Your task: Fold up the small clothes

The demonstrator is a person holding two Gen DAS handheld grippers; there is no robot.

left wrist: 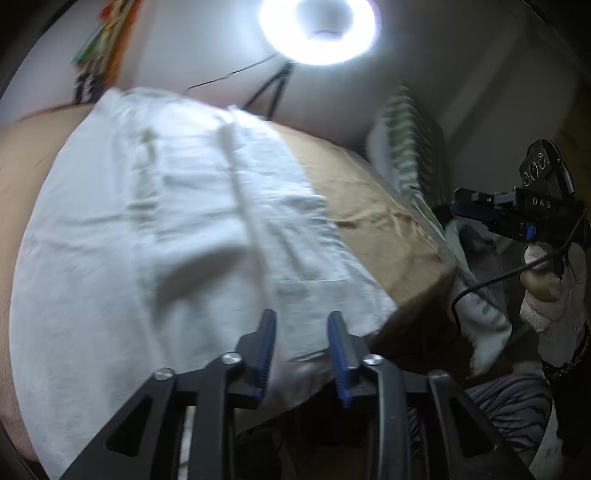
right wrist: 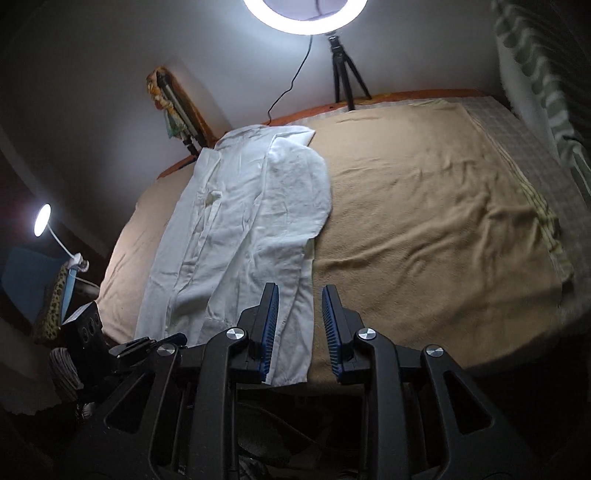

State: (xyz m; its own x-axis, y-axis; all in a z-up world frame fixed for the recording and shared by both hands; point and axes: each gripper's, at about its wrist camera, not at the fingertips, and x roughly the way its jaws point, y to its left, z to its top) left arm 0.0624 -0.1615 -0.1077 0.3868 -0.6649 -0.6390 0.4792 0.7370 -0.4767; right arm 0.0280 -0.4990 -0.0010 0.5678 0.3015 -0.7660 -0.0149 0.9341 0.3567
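Currently, a white, wrinkled cotton shirt-like garment [right wrist: 236, 229] lies lengthwise on the tan blanket-covered bed [right wrist: 424, 229], on its left half, with one side panel or sleeve already laid over the body near the far end. Likely placed flat and long so the sides can be folded inward first.

Left tool [left wrist: 301, 354]: blue-padded fingers apart at a medium gap, nothing between them, hovering above the garment's near hem at the bed's near edge. Left view is motion-blurred, so contact with the fabric is hard to tell; it looks apart.

Right tool [right wrist: 299, 325]: fingers likewise apart, holding nothing, just above the near right corner of the garment. In the left view it shows off to the right, held in a gloved hand [left wrist: 554, 295], clear of the bed.

Judgement: both tools sit at the near hem, probably lining up for a grab of the bottom corners for the next fold. Fold seems only partly done. Thin fabric may bunch or slip if only one layer is pinched.

A white ring light on a black tripod [right wrist: 306, 14] stands at the far edge of the bed; a small desk lamp [right wrist: 42, 219] glows at the left.
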